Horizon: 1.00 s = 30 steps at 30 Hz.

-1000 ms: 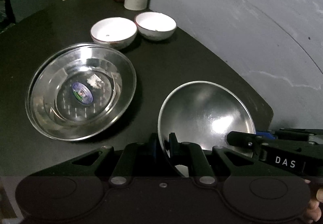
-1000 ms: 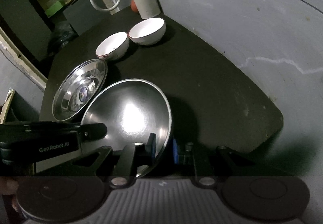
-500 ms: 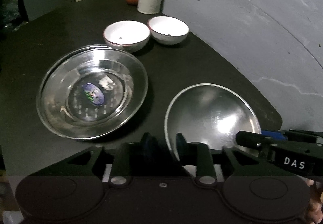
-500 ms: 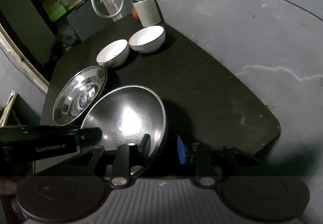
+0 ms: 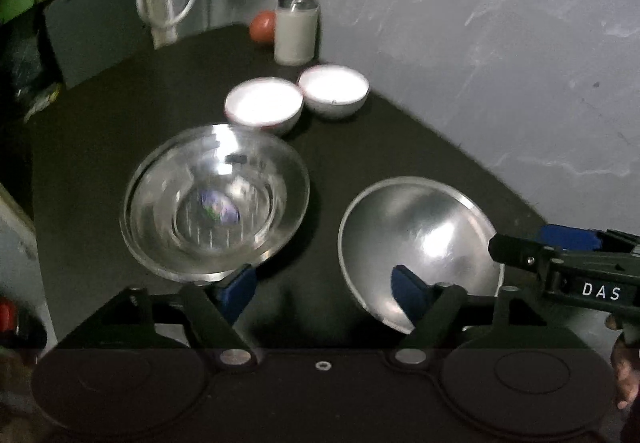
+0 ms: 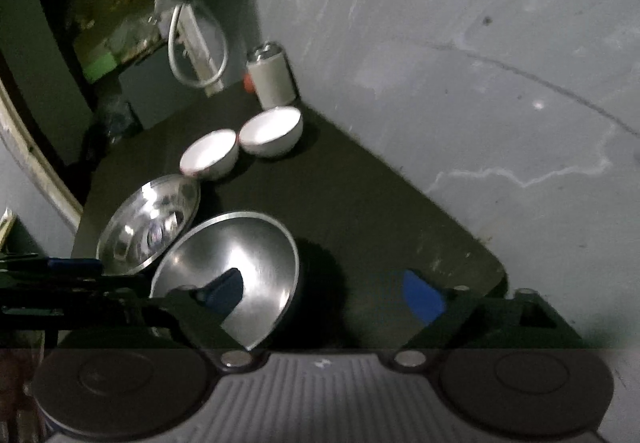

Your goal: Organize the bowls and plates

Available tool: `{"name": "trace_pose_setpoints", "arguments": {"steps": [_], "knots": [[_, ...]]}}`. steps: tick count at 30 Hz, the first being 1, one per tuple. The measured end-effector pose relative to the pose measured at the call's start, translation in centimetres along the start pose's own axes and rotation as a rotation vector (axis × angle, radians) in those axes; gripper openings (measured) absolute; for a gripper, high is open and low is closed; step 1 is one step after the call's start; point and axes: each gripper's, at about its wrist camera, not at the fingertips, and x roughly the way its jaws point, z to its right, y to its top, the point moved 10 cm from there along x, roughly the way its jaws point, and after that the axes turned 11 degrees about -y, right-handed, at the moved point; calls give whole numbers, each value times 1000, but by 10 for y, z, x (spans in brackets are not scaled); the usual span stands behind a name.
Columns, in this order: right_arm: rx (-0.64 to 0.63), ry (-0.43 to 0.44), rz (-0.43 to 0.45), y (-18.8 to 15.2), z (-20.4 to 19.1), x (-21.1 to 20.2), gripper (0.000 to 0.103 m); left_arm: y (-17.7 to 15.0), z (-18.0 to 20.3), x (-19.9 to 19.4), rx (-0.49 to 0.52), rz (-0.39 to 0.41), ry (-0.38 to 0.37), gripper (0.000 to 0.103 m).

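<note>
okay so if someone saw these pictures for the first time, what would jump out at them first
Probably the two shiny steel bowls on the dark table: the plain steel bowl near its front edge, and the stickered steel bowl to its left. Behind them, two white bowls sit side by side, bright against the tabletop.

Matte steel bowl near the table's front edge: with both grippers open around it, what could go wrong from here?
1. The matte steel bowl sits tilted near the dark table edge; a nudge from the open right gripper might tip it off.
2. The open left gripper has one finger beside the shiny steel plate; closing could catch its rim.
</note>
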Motion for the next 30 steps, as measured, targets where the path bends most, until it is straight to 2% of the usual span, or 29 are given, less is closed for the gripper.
{"name": "trace_pose_setpoints", "arguments": {"steps": [3, 5, 12, 19, 25, 30], "knots": [[36, -22, 14, 4, 1, -5, 101, 12, 0, -12, 52, 51, -12, 91], [54, -44, 20, 5, 1, -8, 102, 19, -3, -17, 72, 74, -19, 102], [43, -117, 18, 2, -24, -15, 102, 24, -36, -26, 59, 97, -59, 102], [-22, -204, 10, -4, -62, -21, 102, 7, -91, -34, -38, 104, -100, 102], [-38, -237, 1, 4, -82, -26, 103, -1, -136, -39, -222, 103, -116, 102], [-69, -243, -11, 12, -93, -18, 103, -6, -161, -36, -284, 96, -86, 102]]}}
